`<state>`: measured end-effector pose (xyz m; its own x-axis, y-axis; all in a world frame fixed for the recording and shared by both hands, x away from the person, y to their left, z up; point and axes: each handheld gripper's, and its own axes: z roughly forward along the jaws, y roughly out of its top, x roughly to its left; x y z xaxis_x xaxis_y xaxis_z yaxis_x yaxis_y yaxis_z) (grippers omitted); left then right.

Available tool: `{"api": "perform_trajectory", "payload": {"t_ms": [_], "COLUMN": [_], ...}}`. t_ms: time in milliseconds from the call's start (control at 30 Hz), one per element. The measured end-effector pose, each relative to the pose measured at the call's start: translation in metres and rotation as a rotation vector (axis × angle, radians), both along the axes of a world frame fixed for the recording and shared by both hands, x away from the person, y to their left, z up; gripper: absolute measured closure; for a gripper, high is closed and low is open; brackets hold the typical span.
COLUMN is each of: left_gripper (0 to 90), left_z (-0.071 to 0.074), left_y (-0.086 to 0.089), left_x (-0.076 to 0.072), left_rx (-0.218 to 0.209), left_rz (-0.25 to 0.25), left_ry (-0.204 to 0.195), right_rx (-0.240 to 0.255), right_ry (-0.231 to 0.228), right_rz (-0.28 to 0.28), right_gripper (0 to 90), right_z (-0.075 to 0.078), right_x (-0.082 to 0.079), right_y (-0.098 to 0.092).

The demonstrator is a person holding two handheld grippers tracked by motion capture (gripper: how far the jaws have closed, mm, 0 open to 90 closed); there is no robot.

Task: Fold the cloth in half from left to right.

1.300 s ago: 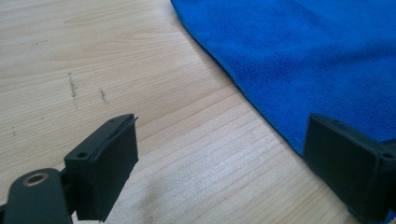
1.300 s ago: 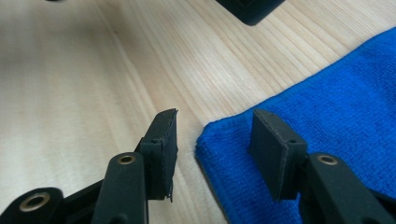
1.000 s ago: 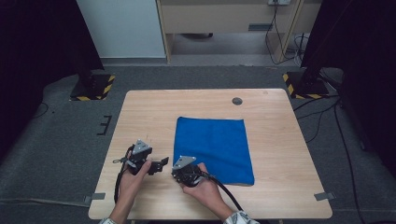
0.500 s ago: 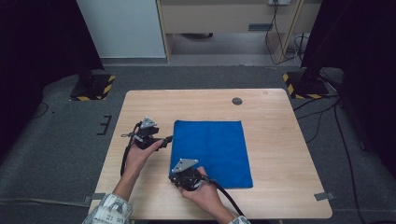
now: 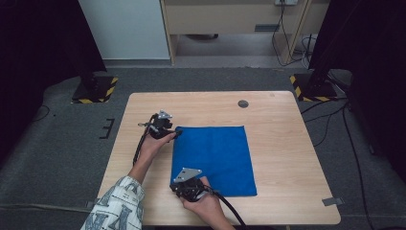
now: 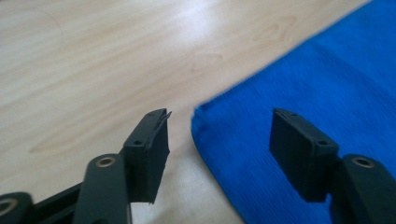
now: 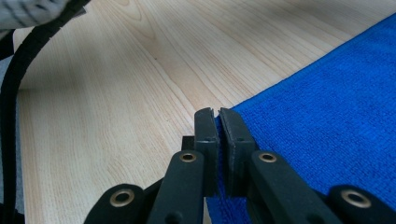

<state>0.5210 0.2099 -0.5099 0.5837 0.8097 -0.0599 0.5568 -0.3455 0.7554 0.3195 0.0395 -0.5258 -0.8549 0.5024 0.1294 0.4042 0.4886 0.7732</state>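
On the pale wooden bench a flat, square blue cloth of ribbed fabric lies spread near the middle, and the work in hand looks like taking it by two corners of its left edge, probably to fold or lift it. Starting at the left, the left hand-held gripper sits at the cloth's far left corner; in the left gripper view its jaws stand about half apart and have just been closing, with the corner of the blue cloth lying between them, one pad over bare wood and the other over the fabric, neither pressing on it. This grasp is not yet made, so the next move calls for lowering the lower jaw to the bench, sliding it under the corner and finishing the squeeze without pushing the fabric into a wrinkle. Further right, at the near left corner, the right hand-held gripper is pinched narrow, and the right gripper view shows its two pads clamped on the cloth's edge. It should hold firm and keep low until the other corner is secured
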Motion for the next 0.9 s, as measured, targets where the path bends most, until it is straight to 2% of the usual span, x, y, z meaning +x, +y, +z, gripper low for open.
{"api": "perform_trajectory", "payload": {"t_ms": [200, 300, 433, 467, 533, 633, 833, 900], "left_gripper": [51.2, 58.0, 75.5, 81.5, 86.4, 87.5, 87.8, 87.8], "left_z": [-0.012, -0.017, -0.021, -0.021, -0.021, -0.017, 0.005, 0.007], "left_y": [0.005, 0.005, 0.003, 0.003, 0.003, 0.001, -0.007, -0.006], "left_x": [0.006, 0.009, 0.011, 0.011, 0.012, 0.014, 0.013, 0.012], "left_rx": [0.009, -0.026, -0.01, -0.022, -0.066, -0.058, -0.052, -0.05], "left_rz": [0.003, -0.006, -0.004, 0.001, 0.022, 0.03, 0.043, 0.063], "left_ry": [0.023, 0.032, 0.034, 0.042, 0.052, 0.077, 0.042, 0.056], "right_rx": [-0.003, -0.002, -0.001, 0.002, 0.007, 0.026, 0.022, 0.033], "right_ry": [-0.001, 0.0, -0.007, -0.009, -0.013, -0.023, -0.061, -0.079], "right_rz": [0.005, 0.01, 0.018, 0.016, 0.02, 0.015, -0.011, -0.027], "right_gripper": [86.6, 86.6, 86.6, 86.6, 86.7, 86.7, 86.9, 87.0], "right_z": [0.002, 0.003, 0.004, 0.005, 0.006, 0.008, 0.014, 0.019], "right_x": [0.0, 0.0, 0.0, 0.0, 0.0, 0.0, -0.006, -0.01], "right_y": [0.002, 0.002, 0.001, 0.001, 0.0, -0.003, -0.007, -0.008]}}
